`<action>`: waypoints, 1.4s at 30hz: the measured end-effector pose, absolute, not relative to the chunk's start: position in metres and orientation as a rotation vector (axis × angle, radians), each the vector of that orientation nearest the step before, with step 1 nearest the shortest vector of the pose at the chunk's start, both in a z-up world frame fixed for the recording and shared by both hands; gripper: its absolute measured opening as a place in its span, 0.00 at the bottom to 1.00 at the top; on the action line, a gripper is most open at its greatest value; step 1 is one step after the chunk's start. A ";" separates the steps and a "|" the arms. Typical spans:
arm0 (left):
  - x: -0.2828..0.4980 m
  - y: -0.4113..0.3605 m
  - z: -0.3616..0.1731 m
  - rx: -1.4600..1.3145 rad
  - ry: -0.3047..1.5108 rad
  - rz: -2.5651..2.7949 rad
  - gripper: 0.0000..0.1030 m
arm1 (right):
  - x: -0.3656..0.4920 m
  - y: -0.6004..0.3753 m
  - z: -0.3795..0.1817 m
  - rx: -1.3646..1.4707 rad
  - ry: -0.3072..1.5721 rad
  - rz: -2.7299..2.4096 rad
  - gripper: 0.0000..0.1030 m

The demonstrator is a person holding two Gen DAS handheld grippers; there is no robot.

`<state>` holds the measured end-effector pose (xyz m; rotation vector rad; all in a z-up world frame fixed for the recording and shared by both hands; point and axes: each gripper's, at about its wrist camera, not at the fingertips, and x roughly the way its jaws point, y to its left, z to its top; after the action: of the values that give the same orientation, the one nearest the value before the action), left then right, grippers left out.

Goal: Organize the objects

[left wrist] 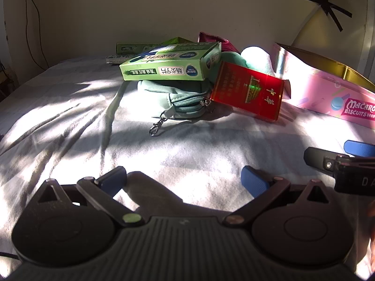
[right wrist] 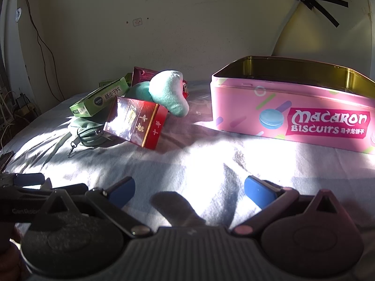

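The red cigarette box [left wrist: 247, 91] leans tilted against the teal zip pouch [left wrist: 178, 98], which carries a green medicine box [left wrist: 171, 62]; a teal plush toy [right wrist: 170, 92] lies behind. The open pink macaron biscuit tin [right wrist: 293, 114] sits well apart on the bedsheet [left wrist: 70, 121]. The left gripper [left wrist: 184, 182] and the right gripper [right wrist: 189, 190] hover wide and empty.
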<state>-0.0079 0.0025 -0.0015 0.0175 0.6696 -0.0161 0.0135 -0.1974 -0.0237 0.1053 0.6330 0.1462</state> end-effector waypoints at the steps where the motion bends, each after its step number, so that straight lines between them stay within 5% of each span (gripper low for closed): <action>1: -0.008 0.003 -0.002 0.017 0.668 -0.018 1.00 | 0.014 -0.197 -0.024 0.103 0.634 0.145 1.00; 13: 0.012 0.029 -0.001 -0.010 0.666 -0.030 1.00 | 0.018 -0.189 -0.023 0.053 0.644 0.169 0.99; 21: 0.013 0.044 0.000 -0.109 0.612 -0.036 1.00 | 0.046 -0.159 -0.014 -0.084 0.609 0.297 0.67; 25: 0.009 0.050 0.002 -0.156 0.576 -0.039 1.00 | 0.064 -0.142 -0.012 -0.165 0.565 0.312 0.69; 28: 0.009 0.055 0.003 -0.187 0.569 -0.047 1.00 | 0.071 -0.135 -0.009 -0.192 0.541 0.344 0.95; 31: 0.011 0.057 0.002 -0.205 0.577 -0.048 1.00 | 0.081 -0.136 -0.008 -0.142 0.545 0.414 0.96; 35: 0.010 0.059 0.002 -0.213 0.574 -0.052 1.00 | 0.089 -0.144 -0.009 -0.072 0.585 0.427 0.66; 37: 0.009 0.058 0.002 -0.213 0.568 -0.056 1.00 | 0.084 -0.157 -0.003 -0.012 0.573 0.429 0.37; 42: 0.007 0.057 0.003 -0.204 0.560 -0.069 1.00 | 0.066 -0.192 0.004 0.153 0.655 0.466 0.12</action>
<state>0.0066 0.0566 0.0031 -0.2037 0.5598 -0.0692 0.0660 -0.1920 0.0041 0.1533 0.6549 0.4661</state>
